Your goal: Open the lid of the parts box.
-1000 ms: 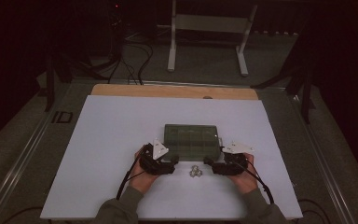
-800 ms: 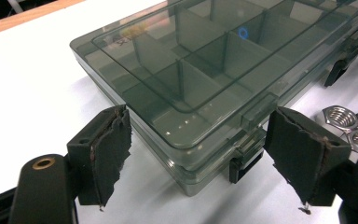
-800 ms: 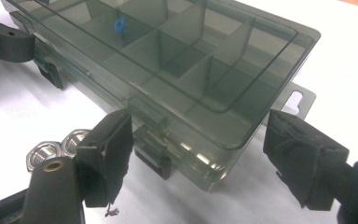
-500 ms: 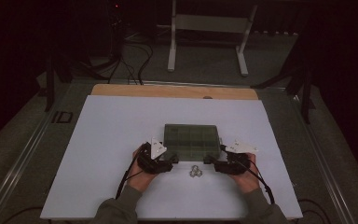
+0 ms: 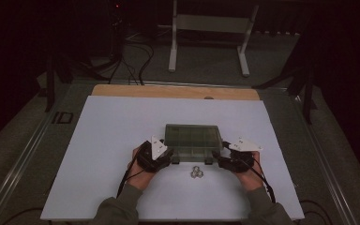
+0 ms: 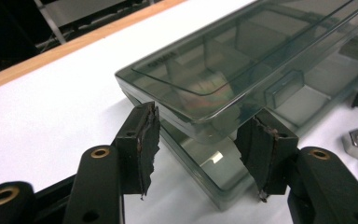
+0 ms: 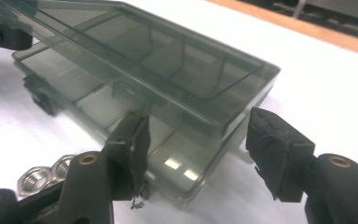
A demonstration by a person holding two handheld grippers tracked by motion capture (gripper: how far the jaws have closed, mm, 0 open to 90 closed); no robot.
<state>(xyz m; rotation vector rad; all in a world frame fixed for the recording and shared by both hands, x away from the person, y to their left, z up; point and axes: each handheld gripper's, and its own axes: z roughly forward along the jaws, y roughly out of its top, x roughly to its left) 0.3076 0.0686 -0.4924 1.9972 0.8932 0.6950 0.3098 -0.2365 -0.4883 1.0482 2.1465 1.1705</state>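
Item: smoked plastic box (image 5: 193, 140), lid (image 6: 242, 60) part-raised, between left tongs (image 6: 198, 140) and right tongs (image 7: 196, 144); nuts (image 5: 197, 172) just behind both. Both tongs spread, straddling the lid's near corners, gripping nothing. Step judged lid-opening; next needs an even lift

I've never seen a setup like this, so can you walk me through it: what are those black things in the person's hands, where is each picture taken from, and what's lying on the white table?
A person sits at a white table holding a two-jaw tool in each hand: the left hand-held gripper and the right hand-held gripper.

One picture looks down from above. The other two come from small cameras riding on each gripper, looking along its black jaws.

On the table lies a smoky transparent compartment box with its lid partly raised. A few metal nuts lie just in front of it.

Each gripper's jaws stand open around a front corner of the box. Nothing is clamped.
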